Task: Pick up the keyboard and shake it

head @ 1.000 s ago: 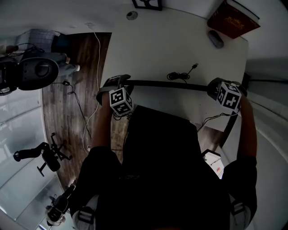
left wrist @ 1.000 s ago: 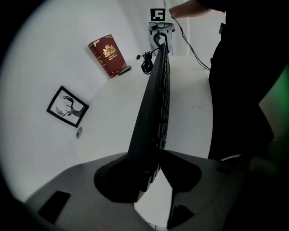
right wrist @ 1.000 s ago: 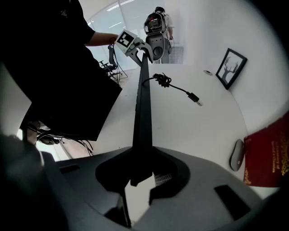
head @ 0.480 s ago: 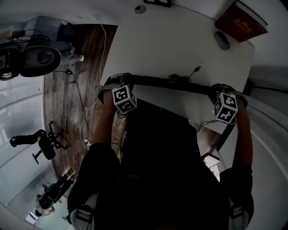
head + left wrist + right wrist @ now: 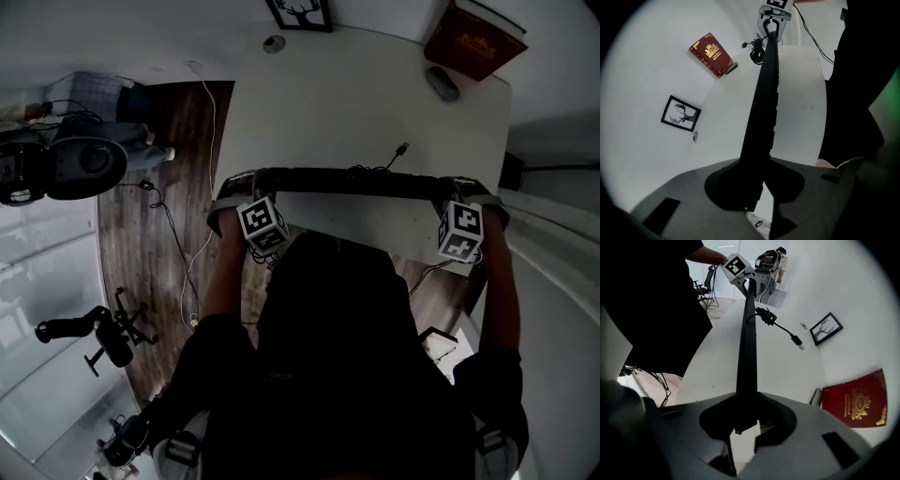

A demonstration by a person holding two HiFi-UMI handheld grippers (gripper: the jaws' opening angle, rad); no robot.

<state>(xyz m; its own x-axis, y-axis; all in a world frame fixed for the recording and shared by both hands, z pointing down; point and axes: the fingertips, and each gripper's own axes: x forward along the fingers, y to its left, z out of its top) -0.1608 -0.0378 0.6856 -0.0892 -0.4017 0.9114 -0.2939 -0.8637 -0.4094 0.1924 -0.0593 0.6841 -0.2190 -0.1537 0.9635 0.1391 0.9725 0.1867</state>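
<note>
Right gripper (image 5: 745, 425) clamps keyboard (image 5: 746, 348); only its view tells.

White table (image 5: 319, 103), red book (image 5: 473, 42) at corner, black cable (image 5: 398, 150)

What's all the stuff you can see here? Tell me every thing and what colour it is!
keyboard: one, black, lifted over the table, held at both ends
table: one, white, under the keyboard
book: one, red with gold print, table's far right corner
small oval thing: one, grey, beside the book; maybe a mouse
picture: one, black frame, deer drawing, table's far edge
cable: one, black, on the table by the keyboard
office chair: one, dark grey, on the wooden floor at left
left gripper: grey, shut on the keyboard's left end; its jaws have just been closing
right gripper: grey, shut on the keyboard's right end
</note>
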